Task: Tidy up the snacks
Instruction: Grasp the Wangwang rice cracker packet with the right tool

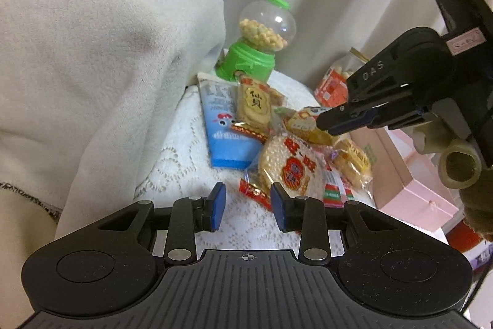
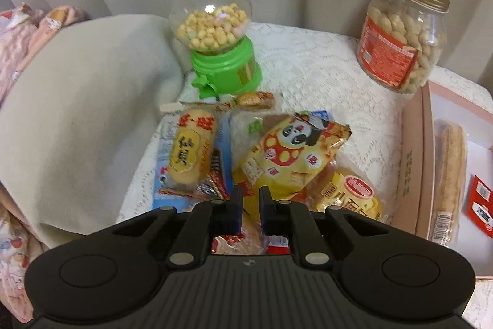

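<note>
A: Nearest first: how do the left tongs (image 1: 248, 207) stand?

B: Parted and holding nothing, low over the white lace cloth (image 1: 185, 156), just short of the round rice cracker pack (image 1: 291, 167).

A: And the right tongs (image 2: 248, 207)?

B: Narrow, with only a small gap between the pads. They sit right at the lower edge of the yellow panda snack bag (image 2: 286, 153), but whether they pinch it I cannot tell.

A: What lies past that?

B: The snacks lie heaped mid-cloth: an oblong cracker pack (image 2: 191, 153) on a blue pouch (image 1: 225, 125), and a small bread pack (image 2: 351, 196). Right of the heap, a pink box (image 2: 416, 150) holds a long wrapped snack (image 2: 450, 174). Farther back stand the green candy dispenser (image 2: 215, 42) and a peanut jar (image 2: 403, 33).
</note>
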`<state>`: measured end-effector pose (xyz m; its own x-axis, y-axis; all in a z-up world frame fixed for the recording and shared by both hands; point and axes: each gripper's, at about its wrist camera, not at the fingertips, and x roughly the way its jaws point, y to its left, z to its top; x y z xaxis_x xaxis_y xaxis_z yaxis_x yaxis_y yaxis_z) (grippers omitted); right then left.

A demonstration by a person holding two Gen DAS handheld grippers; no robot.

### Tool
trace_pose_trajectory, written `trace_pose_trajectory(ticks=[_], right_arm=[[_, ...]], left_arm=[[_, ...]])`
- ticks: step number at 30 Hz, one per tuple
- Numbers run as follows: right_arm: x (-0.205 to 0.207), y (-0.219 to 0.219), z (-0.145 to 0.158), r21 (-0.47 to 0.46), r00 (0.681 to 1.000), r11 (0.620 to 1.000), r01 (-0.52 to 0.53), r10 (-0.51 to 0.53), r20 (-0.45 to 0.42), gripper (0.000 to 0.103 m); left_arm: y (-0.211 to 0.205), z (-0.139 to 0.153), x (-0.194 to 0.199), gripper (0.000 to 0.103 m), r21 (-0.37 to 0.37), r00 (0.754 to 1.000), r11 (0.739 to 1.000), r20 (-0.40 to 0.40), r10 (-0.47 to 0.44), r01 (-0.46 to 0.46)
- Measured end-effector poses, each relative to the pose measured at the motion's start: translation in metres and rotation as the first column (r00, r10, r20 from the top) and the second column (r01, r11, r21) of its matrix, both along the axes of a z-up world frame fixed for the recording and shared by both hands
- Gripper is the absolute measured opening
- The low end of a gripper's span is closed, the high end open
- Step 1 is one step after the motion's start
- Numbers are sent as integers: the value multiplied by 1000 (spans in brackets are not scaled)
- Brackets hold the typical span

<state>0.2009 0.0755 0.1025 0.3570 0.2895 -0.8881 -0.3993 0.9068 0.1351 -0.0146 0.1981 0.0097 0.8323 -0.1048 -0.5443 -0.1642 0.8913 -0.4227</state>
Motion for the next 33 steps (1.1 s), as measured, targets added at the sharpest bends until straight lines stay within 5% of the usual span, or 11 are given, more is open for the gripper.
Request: trace_pose_trajectory(ticks=[9,13,18,20,23,33], right_arm=[[-4,-9,2,78,1000,997,-18,17,13,14],[7,11,1,133,999,991,-17,13,30,48],[22,53,-25,112,999,993,-45,45,7,57],[24,63,-38,80,998,995,-62,65,-25,56],[17,61,-40,58,997,995,-80,81,-6,36],[-21,-27,13,102,995,995,6,-16,102,36]], left_arm=[[-9,4,12,36,31,1000,999,-8,-22,22],[-14,5,11,36,59,1000,998,-20,-13,15],[-13,5,12,36,80,999,996,-29,-22,25],[-12,5,14,36,78,999,996,-32,-29,31],[-13,3,18,36,75,999,996,-33,-36,38],[-9,10,29,36,77,999,996,0,-43,43]])
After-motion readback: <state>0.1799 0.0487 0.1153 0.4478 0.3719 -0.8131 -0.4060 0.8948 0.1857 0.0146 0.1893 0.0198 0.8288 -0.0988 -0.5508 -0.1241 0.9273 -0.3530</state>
